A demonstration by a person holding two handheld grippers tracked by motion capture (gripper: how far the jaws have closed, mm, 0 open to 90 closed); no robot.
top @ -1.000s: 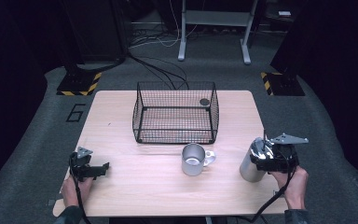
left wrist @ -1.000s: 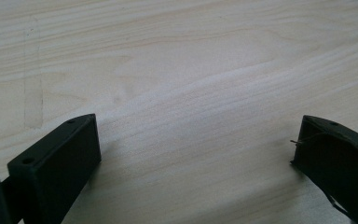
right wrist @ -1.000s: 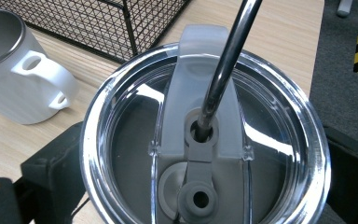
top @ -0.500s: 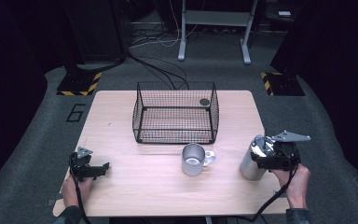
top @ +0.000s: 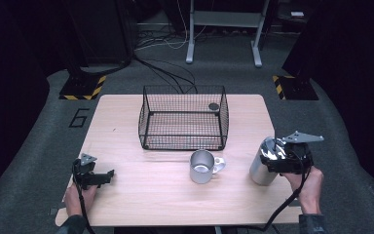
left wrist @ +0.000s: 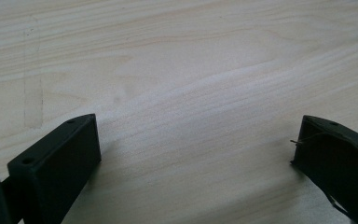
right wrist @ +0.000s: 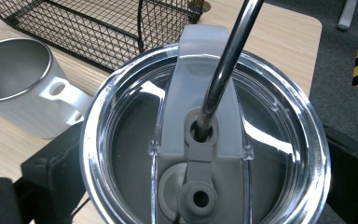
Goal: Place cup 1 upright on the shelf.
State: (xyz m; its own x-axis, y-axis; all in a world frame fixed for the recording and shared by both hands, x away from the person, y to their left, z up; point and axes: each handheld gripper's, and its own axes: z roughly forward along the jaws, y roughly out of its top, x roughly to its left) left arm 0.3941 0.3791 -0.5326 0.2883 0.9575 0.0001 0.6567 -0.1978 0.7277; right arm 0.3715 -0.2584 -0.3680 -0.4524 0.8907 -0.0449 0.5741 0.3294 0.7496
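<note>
Looking down from the high view, we see our right tool [top: 278, 163] clamped round a steel tumbler [top: 263, 163] standing near the worktop's [top: 126, 105] right edge, with a steel mug [top: 202, 166] just to its left and a wire basket [top: 183, 118] beyond. Our right gripper view adds what that misses: the tumbler's clear lid [right wrist: 205, 135] and a metal straw [right wrist: 226, 58] rising through it, a jaw on either side. Our left tool [left wrist: 193, 154] rests wide apart over bare wood by the near left corner
</note>
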